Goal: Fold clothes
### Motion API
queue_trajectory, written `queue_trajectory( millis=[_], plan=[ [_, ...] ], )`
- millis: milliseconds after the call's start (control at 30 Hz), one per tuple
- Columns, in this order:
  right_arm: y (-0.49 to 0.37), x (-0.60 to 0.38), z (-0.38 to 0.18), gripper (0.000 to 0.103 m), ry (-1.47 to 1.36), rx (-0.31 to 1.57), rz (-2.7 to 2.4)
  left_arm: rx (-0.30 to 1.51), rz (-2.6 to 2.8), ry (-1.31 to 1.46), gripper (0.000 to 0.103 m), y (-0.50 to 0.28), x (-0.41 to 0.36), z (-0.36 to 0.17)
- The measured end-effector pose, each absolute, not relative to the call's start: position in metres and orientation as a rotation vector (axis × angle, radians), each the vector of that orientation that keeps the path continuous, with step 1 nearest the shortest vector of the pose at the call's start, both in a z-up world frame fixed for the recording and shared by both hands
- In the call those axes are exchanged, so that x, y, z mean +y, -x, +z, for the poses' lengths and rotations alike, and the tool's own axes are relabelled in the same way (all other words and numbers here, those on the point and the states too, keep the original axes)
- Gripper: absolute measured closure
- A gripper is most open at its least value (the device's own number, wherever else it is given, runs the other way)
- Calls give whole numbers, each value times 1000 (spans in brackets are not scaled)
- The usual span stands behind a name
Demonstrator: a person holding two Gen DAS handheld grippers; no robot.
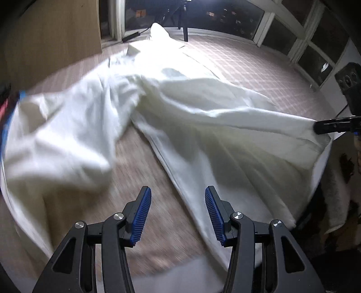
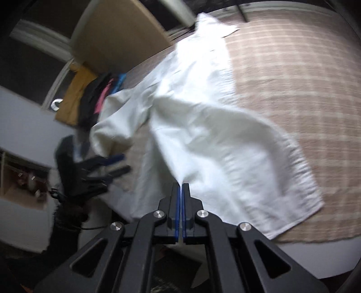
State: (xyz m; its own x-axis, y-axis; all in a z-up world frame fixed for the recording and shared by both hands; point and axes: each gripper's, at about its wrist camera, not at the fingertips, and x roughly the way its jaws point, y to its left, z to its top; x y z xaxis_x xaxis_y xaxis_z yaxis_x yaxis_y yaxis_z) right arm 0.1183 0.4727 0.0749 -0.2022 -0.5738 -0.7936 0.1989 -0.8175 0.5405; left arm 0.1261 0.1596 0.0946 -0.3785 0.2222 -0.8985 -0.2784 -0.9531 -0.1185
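Seen from the left wrist camera, the left gripper is hovering over the checked beige bedcover with its blue-padded fingers spread apart and nothing between them. A white garment is sprawling across the bed ahead of it, its near parts fanning out to the left and right of the gripper, its far end reaching toward the dark windows. At the right edge, the right gripper is pinching one corner of the cloth and pulling it taut off the surface. A tripod is standing beyond the bed.

From the right wrist camera, the right gripper is clenching the white garment, its jaws pressed together on a bunched fold at their tips. The cloth is trailing away from the jaws across the bedcover. To the left, blurred, the left gripper is hanging open beside the fabric's edge. Behind it a pile of coloured clothes is lying by a wooden headboard.
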Motion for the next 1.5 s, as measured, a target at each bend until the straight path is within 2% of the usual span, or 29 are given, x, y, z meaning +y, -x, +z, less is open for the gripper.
queue_trajectory(
  millis=[267, 333, 567, 633, 700, 767, 800, 867, 1000, 1167, 1267, 1500],
  plan=[
    [-87, 517, 32, 102, -1744, -500, -2212, 217, 2386, 1522, 55, -50, 148, 94],
    [-90, 524, 34, 102, -1726, -549, -2187, 293, 2361, 1535, 55, -42, 148, 87],
    [-99, 512, 47, 102, -1713, -493, -2190, 493, 2265, 1534, 56, -24, 164, 65],
    [-100, 509, 50, 102, -1718, -471, -2197, 522, 2252, 1552, 63, -18, 166, 60],
    [-101, 502, 53, 101, -1711, -424, -2211, 497, 2235, 1552, 84, -16, 163, 60],
    [-109, 495, 60, 96, -1699, -364, -2224, 481, 2240, 1534, 92, -15, 157, 66],
    [-115, 490, 66, 93, -1682, -307, -2247, 457, 2236, 1529, 95, -15, 153, 71],
    [-128, 478, 76, 77, -1638, -169, -2309, 425, 2240, 1524, 96, -14, 146, 80],
    [-156, 458, 94, 75, -1521, 62, -2408, 455, 2265, 1489, 96, -15, 140, 100],
    [-172, 461, 79, 75, -1596, -4, -2338, 437, 2301, 1478, 96, -6, 126, 115],
    [-169, 482, 64, 75, -1638, -168, -2312, 405, 2272, 1486, 96, -6, 124, 113],
    [-141, 503, 41, 75, -1686, -256, -2313, 497, 2169, 1540, 93, -32, 141, 85]
  ],
)
